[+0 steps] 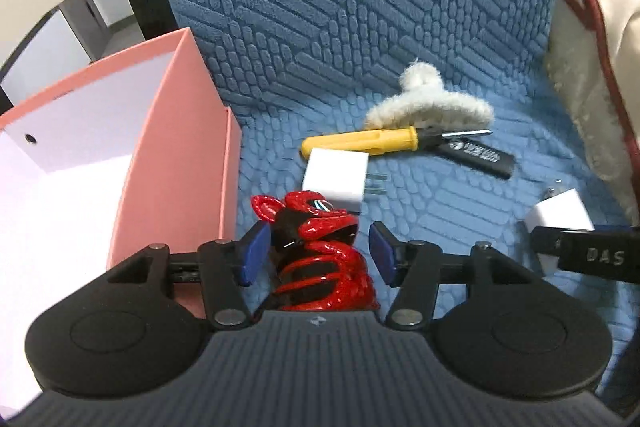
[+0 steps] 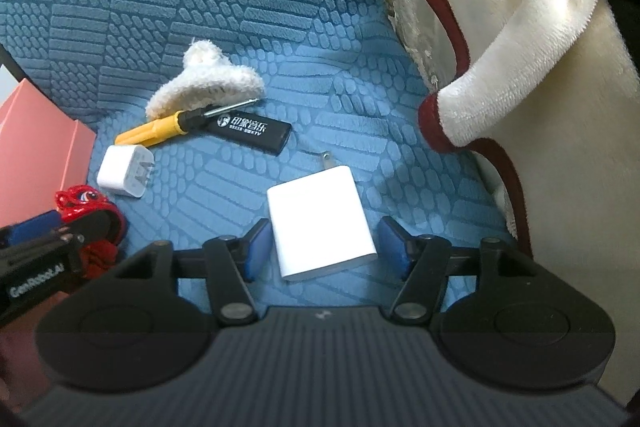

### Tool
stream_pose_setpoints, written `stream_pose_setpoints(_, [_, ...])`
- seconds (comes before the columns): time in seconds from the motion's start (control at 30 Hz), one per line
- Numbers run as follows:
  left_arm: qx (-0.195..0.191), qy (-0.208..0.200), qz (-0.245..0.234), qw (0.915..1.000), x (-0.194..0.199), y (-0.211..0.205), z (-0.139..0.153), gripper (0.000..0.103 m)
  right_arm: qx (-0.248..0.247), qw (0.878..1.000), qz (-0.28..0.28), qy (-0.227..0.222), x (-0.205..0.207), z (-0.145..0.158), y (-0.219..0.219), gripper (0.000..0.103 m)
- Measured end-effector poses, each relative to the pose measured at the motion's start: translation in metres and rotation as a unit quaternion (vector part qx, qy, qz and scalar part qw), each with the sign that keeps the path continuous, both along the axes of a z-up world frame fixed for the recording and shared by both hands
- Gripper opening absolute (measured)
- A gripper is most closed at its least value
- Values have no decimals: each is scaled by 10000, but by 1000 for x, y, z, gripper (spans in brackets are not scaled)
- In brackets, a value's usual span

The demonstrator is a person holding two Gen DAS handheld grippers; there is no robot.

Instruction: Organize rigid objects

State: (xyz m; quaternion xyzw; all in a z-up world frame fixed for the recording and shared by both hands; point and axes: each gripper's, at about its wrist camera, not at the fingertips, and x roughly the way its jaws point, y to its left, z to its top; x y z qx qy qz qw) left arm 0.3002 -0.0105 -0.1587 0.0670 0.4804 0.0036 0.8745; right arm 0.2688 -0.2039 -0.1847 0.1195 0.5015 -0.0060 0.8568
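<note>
Jaws wide on both: left gripper [image 1: 314,251] straddled glossy red hair claw [image 1: 320,247], right gripper [image 2: 320,247] flanked white charger [image 2: 320,223]. Judged rigid, light, slippery; best pinched across flat sides.

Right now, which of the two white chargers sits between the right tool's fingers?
The larger, flatter charger, lying between the open right tool pads with its prongs pointing away. The smaller cube charger lies apart, by the pink box near the yellow screwdriver.
</note>
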Motion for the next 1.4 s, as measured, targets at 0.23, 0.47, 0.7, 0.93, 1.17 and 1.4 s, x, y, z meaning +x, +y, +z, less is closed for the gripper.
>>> stream_pose_setpoints(0.23, [263, 91, -42, 9996, 18, -6, -14, 62, -230, 9996, 135, -28, 3, -1, 5, 63])
stream_pose_setpoints(0.47, [626, 188, -102, 9978, 30, -15, -32, 63, -657, 9970, 387, -139, 4, -3, 15, 63])
stream_pose_setpoints(0.7, [571, -40, -152, 9982, 20, -16, -22, 63, -852, 9954, 393, -172, 3, -1, 14, 56])
stream_pose_setpoints(0.93, [132, -513, -42, 9986, -10, -9, 12, 63, -497, 9973, 480, -267, -10, 11, 12, 53])
stream_pose_setpoints(1.17, [-198, -869, -40, 9960, -36, -4, 35, 63, -480, 9961, 633, -373, -19, 17, 20, 53])
stream_pose_setpoints(1.4, [-275, -784, -4, 9965, -60, -2, 42, 63, -80, 9976, 585, -360, -48, 27, 22, 53])
